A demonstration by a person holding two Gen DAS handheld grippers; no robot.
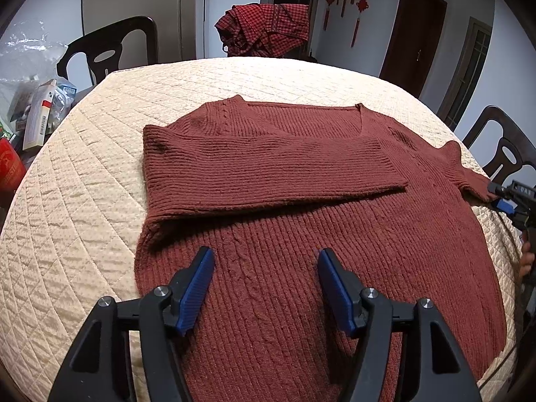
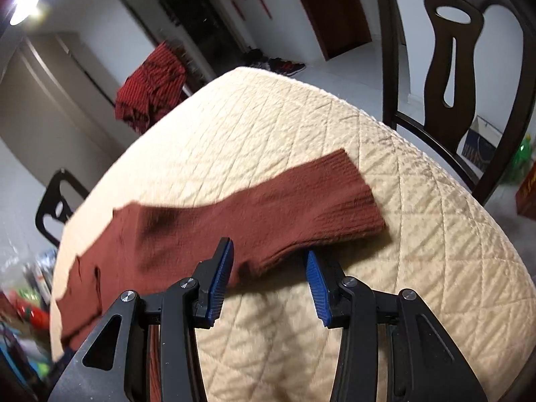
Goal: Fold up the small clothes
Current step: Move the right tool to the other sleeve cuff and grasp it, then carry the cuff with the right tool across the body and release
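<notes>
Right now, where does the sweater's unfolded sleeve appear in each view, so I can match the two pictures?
Left wrist view: the unfolded sleeve runs off to the right edge, toward the right claw.
Right wrist view: it lies flat across the picture's middle, cuff to the right, just beyond the open right claw.
Shared landmark: the red checked cloth past the far edge of the quilted table cover.

Left gripper and right gripper: matte black moulded frames with triangular cut-outs in the outer arms, round silver screw heads at the linkage pivots, and two fingers faced with ribbed blue pads. At the left view's right edge, black-and-blue hardware and a strip of bare skin.
</notes>
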